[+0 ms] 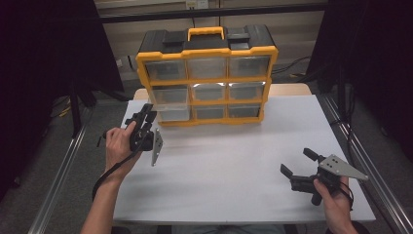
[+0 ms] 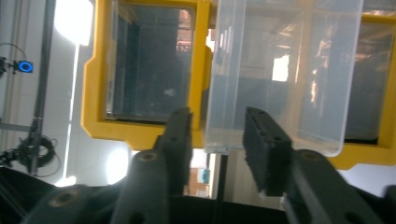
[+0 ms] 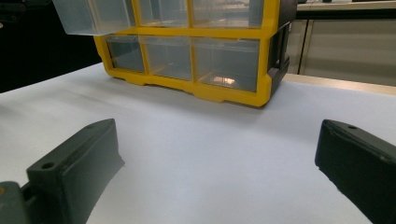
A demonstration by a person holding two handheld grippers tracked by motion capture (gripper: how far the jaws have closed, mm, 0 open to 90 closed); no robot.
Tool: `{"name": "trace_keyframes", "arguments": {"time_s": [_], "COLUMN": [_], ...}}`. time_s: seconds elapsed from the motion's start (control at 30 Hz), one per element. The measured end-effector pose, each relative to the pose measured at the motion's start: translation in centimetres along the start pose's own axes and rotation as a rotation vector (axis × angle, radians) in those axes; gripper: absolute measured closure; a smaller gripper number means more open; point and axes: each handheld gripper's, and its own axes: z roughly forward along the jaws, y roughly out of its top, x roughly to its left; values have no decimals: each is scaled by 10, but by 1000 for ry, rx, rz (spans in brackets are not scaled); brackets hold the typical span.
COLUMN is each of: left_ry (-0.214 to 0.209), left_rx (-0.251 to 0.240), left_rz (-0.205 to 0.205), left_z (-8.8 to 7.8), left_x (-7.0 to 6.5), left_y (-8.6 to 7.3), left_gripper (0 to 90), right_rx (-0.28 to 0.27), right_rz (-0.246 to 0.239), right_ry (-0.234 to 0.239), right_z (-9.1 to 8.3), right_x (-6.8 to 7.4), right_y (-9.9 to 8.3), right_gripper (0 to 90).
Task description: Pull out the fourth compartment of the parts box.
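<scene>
High view — left tongs (image 1: 146, 113) at pulled-out drawer (image 1: 171, 112).

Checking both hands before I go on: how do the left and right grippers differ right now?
The left gripper is raised at the yellow organizer, its jaws narrowly apart around the edge of a pulled-out clear drawer. The right gripper sits low over the white table, jaws wide apart, holding nothing. Both have black jaws.

drawer contents (image 2: 275, 70) blurred by glare, right claw (image 3: 219, 168) tips cut off
</scene>
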Motion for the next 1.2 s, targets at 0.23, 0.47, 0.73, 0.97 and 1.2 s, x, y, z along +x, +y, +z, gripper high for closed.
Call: {"name": "trace_keyframes", "arguments": {"time_s": [0.23,0.47,0.73,0.97,1.2], "left_ry": [-12,-13,-75,-181,-277], "left_rx": [15,5,42,95,163], "left_rz": [-109,-382,-666,-1033,-1441], "left_z": [5,11,8,1,-3], "left_x": [-2,-9,-16,-17,-29], "left_y": [-1,0,5,-2,-17], "left_gripper": [325,124,90,48,40], "right_rx": [6,7,7,17,15], "right_rz": [4,27,-2,-2,-11], "right_ry": [2,4,10,7,12], "right_z": [1,3,3,6,5], "right_x": [0,-2,0,1,1], "right_y": [-1,-2,0,0,0], "right_gripper": [0,0,0,0,0]}}
